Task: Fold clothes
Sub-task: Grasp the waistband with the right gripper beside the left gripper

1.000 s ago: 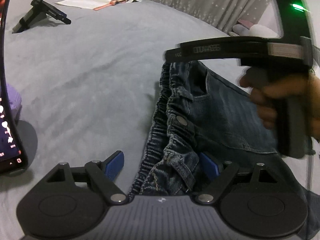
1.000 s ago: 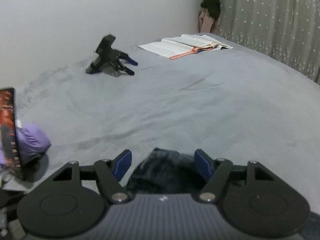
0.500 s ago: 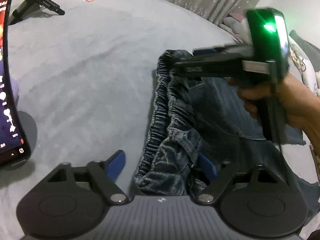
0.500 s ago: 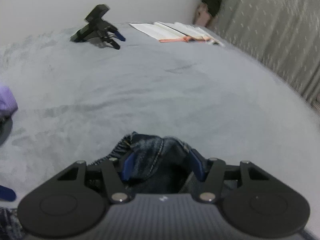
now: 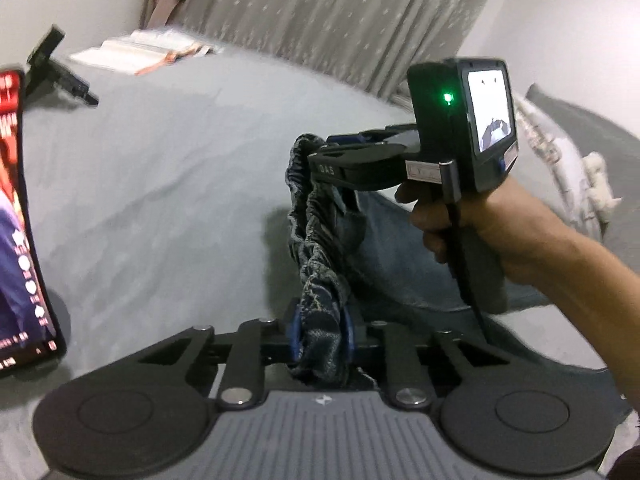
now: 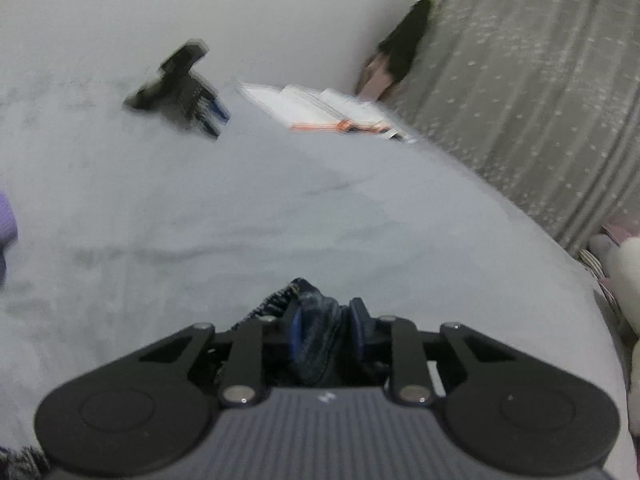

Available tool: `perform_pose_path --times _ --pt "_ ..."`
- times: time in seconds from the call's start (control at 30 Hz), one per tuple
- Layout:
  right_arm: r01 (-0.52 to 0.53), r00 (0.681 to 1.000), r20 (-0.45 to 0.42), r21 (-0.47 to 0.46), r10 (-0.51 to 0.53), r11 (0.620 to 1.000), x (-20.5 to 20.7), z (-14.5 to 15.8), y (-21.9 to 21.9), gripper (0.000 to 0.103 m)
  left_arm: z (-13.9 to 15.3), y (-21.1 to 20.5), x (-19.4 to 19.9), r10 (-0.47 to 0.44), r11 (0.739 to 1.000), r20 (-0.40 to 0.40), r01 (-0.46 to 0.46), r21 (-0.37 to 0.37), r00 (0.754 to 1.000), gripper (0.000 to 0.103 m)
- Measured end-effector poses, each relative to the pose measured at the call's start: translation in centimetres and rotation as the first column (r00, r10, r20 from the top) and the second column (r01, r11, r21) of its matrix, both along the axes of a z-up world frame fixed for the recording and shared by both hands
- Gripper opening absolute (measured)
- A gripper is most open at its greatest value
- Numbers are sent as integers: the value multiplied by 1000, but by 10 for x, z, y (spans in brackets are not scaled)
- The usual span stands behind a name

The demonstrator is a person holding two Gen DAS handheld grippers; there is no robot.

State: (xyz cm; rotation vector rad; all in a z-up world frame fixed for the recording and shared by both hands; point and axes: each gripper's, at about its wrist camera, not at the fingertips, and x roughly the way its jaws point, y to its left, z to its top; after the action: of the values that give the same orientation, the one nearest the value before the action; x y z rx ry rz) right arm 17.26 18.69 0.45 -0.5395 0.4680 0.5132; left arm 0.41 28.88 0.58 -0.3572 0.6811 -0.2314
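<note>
Dark blue jeans lie on the grey bed, their elastic waistband lifted and stretched between both grippers. My left gripper is closing, and its blue pads press on the near end of the waistband. In the left wrist view, the right gripper is held by a hand and bites the far end of the band. In its own view, my right gripper is closing, with its pads pressing on a bunch of denim.
A lit phone stands at the left edge. A spare black gripper and an open book lie at the far side of the bed. A dotted grey curtain hangs behind, and soft toys sit at the right.
Both grippers went from open around the waistband to clamped on it. The left one rose, and the band now hangs off the bed, stretched between them.
</note>
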Motion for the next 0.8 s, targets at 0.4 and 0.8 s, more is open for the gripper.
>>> perform_pose_path --times 0.4,0.8 --pt "-3 989 -148 -61 -6 998 36 -63 38 24 -42 -5 21 56 991 -146 -36 132 988 21" --pt "-2 960 -277 148 44 989 50 -2 1 77 -9 -13 4 129 948 -16 -119 294 991 32"
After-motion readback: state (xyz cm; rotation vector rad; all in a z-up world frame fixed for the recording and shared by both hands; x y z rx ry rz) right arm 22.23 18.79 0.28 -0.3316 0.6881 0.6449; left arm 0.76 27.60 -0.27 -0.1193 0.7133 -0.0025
